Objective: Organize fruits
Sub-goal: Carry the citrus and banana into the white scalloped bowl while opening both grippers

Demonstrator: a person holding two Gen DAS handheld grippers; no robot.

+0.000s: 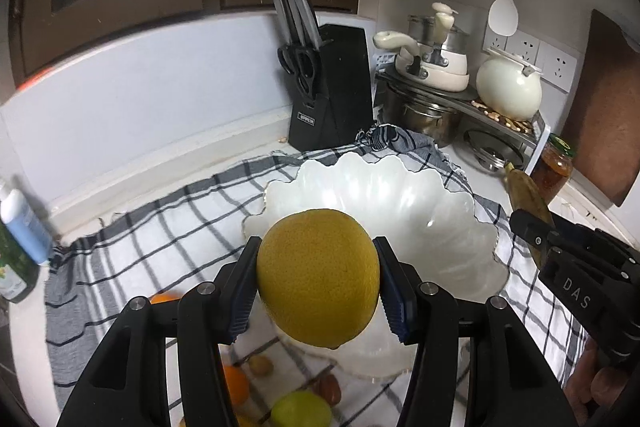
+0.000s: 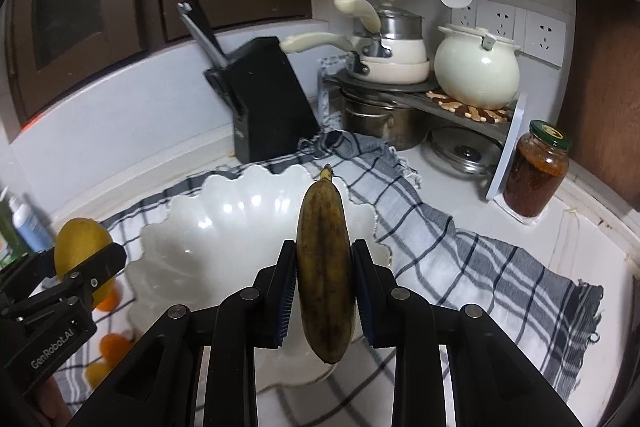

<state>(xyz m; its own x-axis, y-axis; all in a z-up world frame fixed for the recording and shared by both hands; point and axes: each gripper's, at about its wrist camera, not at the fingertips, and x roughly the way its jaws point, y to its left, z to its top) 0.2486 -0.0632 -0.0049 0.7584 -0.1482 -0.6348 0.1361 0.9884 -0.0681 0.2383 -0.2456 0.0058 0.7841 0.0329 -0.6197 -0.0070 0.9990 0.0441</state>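
Right in front of me, my left tool [image 1: 318,279] is clamped on a big yellow lemon [image 1: 318,273], pads pressed against both its sides, and it hangs in the air over the near rim of the white scalloped bowl [image 1: 400,195]. My right tool [image 2: 323,283] is squeezed onto a brown, overripe banana [image 2: 325,267], gripping it around the middle with the stem end pointing away from me, also held up above that same bowl [image 2: 224,223], toward its right side. Below the lemon, on the checked cloth [image 1: 160,247], I can see an orange [image 1: 236,383], a green fruit [image 1: 300,409] and a couple of small brownish ones, blurred, lying near the bowl's front edge. The bowl sits on the cloth, which is spread across the counter [image 2: 592,227]. Further back, a black knife block [image 1: 330,87] stands against the wall, and just right of it a corner rack carries stacked pots [image 2: 386,55] and a round cream pot [image 2: 476,67]. A jar [image 2: 536,171] with a green lid stands beside the rack's right end.
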